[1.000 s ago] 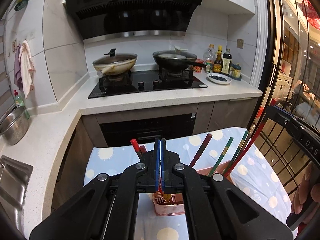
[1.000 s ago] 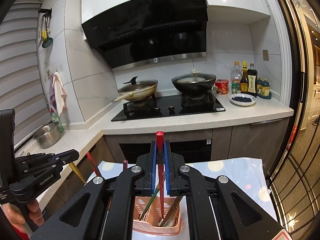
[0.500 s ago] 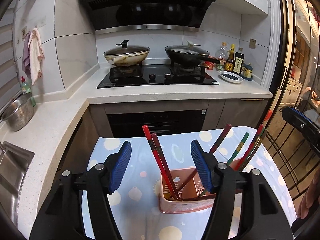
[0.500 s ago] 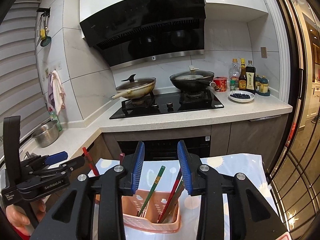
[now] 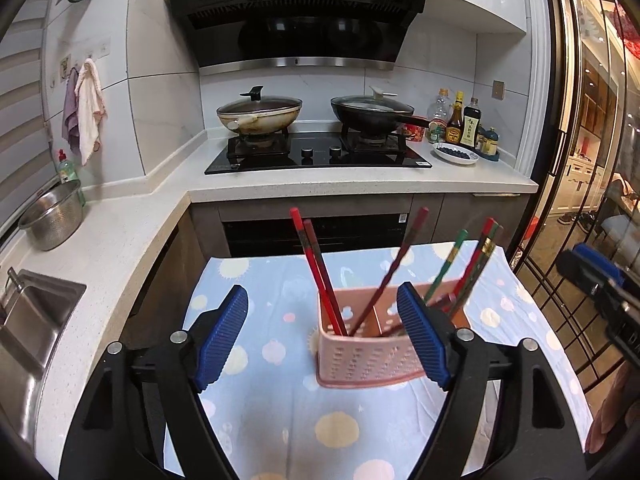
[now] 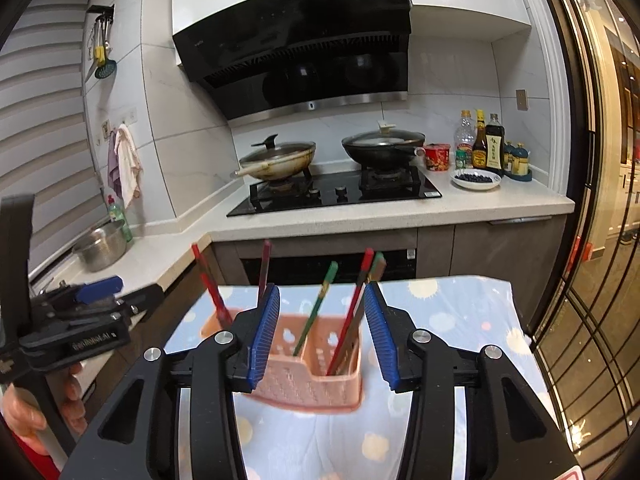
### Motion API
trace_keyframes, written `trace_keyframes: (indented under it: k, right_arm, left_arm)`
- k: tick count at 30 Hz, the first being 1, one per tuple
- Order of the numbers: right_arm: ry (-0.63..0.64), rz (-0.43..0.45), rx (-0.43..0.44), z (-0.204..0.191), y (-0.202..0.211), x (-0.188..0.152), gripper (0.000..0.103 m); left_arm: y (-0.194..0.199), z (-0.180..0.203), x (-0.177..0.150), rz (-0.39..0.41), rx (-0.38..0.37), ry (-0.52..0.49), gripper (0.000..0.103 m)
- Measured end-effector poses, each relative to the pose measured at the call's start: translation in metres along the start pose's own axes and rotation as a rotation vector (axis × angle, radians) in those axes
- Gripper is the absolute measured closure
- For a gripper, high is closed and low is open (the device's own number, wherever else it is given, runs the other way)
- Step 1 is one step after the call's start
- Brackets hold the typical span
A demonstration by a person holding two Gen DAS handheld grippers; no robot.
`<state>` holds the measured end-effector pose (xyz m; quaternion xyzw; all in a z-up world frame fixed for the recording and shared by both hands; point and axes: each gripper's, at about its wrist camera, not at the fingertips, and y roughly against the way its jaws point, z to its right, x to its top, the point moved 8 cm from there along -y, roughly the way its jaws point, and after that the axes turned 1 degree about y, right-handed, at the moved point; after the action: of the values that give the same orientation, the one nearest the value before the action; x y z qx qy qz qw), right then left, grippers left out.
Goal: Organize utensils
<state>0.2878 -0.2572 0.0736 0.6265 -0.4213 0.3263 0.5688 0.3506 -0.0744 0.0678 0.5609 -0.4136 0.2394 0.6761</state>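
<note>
Two sets of ribbed blue jaws stand apart and grip nothing: the left gripper (image 5: pixel 322 330) has just been opening wide, and the right gripper (image 6: pixel 322 334) has just been opening too, to a narrower gap. Low in the centre of both views, beyond the pads, sits the pink perforated plastic utensil caddy (image 5: pixel 362 358), divided into compartments, with red and green chopsticks (image 5: pixel 320 276) leaning out of it at angles; none is between the jaws. Moving outward, the caddy rests on a pale blue cloth with yellow sun prints (image 5: pixel 280 408) spread over a small table. At the left edge of the right wrist view a hand (image 6: pixel 24 412) holds the other gripper. Behind runs a white speckled countertop (image 5: pixel 360 182) with a black gas hob (image 5: pixel 318 156) carrying two lidded woks. Upper centre hangs a black range hood (image 6: pixel 296 60); at centre left, a steel colander (image 5: pixel 52 216) stands near a sink.
</note>
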Motion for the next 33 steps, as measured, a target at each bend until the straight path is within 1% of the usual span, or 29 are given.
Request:
trace_keyframes:
  k: [3, 5, 6, 7, 9, 14, 16, 23, 24, 26, 27, 33]
  right_arm:
    - [0.004, -0.024, -0.014, 0.0, 0.012, -0.02, 0.058]
    - [0.003, -0.037, -0.02, 0.0, 0.022, -0.034, 0.057]
    - [0.002, -0.043, -0.024, 0.001, 0.027, -0.04, 0.054]
    - [0.001, -0.049, -0.027, 0.002, 0.032, -0.047, 0.052]
    - [-0.004, -0.059, -0.032, 0.003, 0.041, -0.059, 0.048]
    - [0.011, -0.073, -0.069, 0.002, 0.064, -0.083, 0.044]
    - [0.019, -0.074, -0.078, 0.001, 0.072, -0.091, 0.04]
    - [0.034, -0.104, -0.083, -0.003, 0.092, -0.116, 0.039]
    - [0.03, -0.105, -0.085, -0.002, 0.094, -0.119, 0.037]
    - [0.022, -0.102, -0.088, 0.001, 0.1, -0.124, 0.029]
    - [0.022, -0.104, -0.091, 0.003, 0.102, -0.127, 0.019]
    - [0.004, -0.118, -0.099, 0.012, 0.113, -0.142, 0.016]
  left_arm:
    - [0.016, 0.0, -0.013, 0.002, 0.009, 0.001, 0.027]
    - [0.027, 0.0, -0.022, 0.011, 0.018, 0.001, 0.021]
    - [0.032, 0.0, -0.027, 0.014, 0.022, 0.004, 0.016]
    - [0.038, -0.001, -0.031, 0.019, 0.029, 0.006, 0.013]
    - [0.047, -0.001, -0.041, 0.023, 0.035, 0.006, 0.013]
    - [0.064, -0.006, -0.064, 0.005, 0.04, 0.017, 0.011]
    - [0.07, -0.007, -0.074, 0.0, 0.051, 0.022, 0.007]
    - [0.084, -0.004, -0.103, -0.024, 0.061, 0.028, 0.007]
    - [0.085, -0.004, -0.107, -0.029, 0.066, 0.028, 0.007]
    - [0.086, -0.002, -0.116, -0.041, 0.069, 0.028, 0.007]
    - [0.088, -0.001, -0.12, -0.047, 0.069, 0.031, 0.007]
    - [0.095, 0.005, -0.138, -0.052, 0.073, 0.035, 0.007]
